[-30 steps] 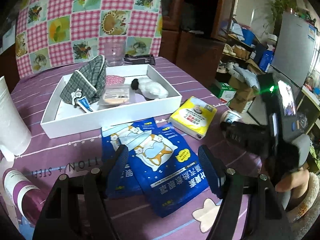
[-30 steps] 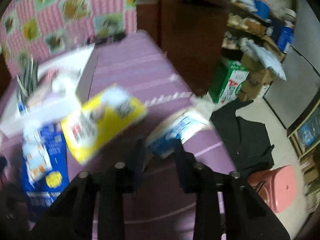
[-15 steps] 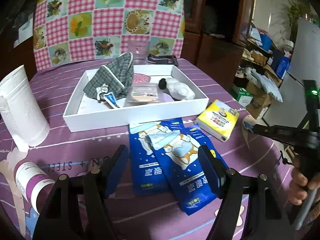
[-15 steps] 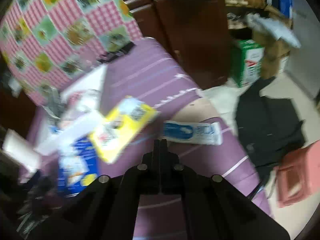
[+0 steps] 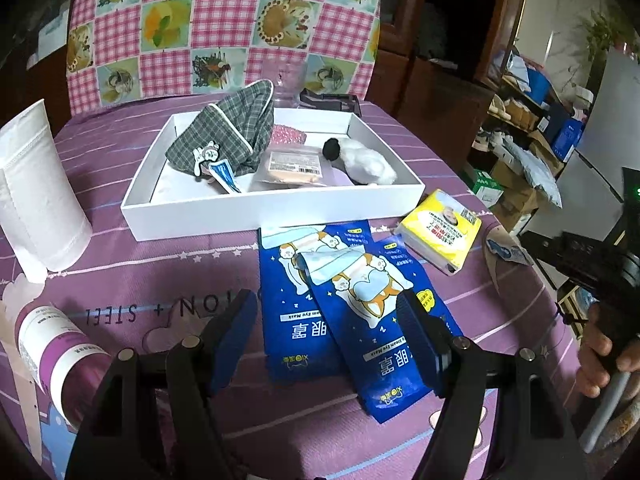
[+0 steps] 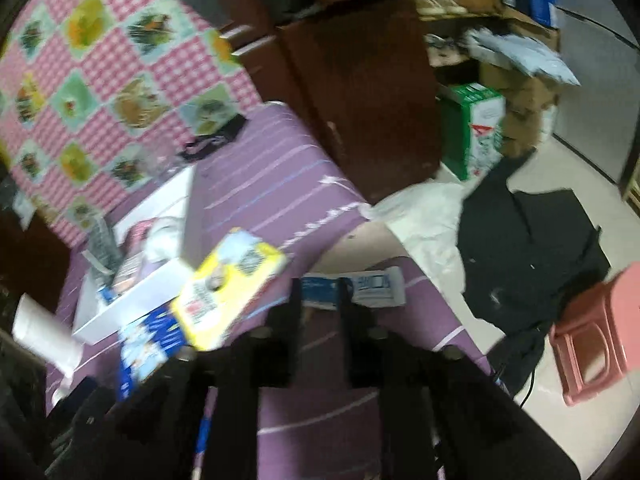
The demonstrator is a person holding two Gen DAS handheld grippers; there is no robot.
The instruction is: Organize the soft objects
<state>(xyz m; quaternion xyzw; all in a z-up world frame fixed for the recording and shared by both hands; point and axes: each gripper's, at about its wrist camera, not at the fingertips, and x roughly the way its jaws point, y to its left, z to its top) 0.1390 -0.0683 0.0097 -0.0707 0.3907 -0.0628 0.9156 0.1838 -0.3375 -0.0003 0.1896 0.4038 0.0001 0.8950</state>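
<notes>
Two blue eye-mask packets (image 5: pixel 352 300) lie overlapped on the purple tablecloth, right in front of my open, empty left gripper (image 5: pixel 326 320). A yellow tissue pack (image 5: pixel 440 228) lies to their right; it also shows in the right wrist view (image 6: pixel 228 288). A white tray (image 5: pixel 272 208) behind holds a plaid pouch (image 5: pixel 228 132), a beige packet (image 5: pixel 292 166) and a white plush (image 5: pixel 368 160). A small blue-and-white sachet (image 6: pixel 352 286) lies near the table's right edge, just ahead of my right gripper (image 6: pixel 320 300), whose fingers stand slightly apart and empty.
A white paper roll (image 5: pixel 36 192) stands at the left, and a purple-and-white tube (image 5: pixel 60 356) lies at the front left. The table's right edge drops to a floor with a black garment (image 6: pixel 532 248), a pink stool (image 6: pixel 592 336) and boxes.
My right gripper was shut half a second ago and has now opened a little, close above the sachet. The left gripper has pulled back and risen slightly over the second.
</notes>
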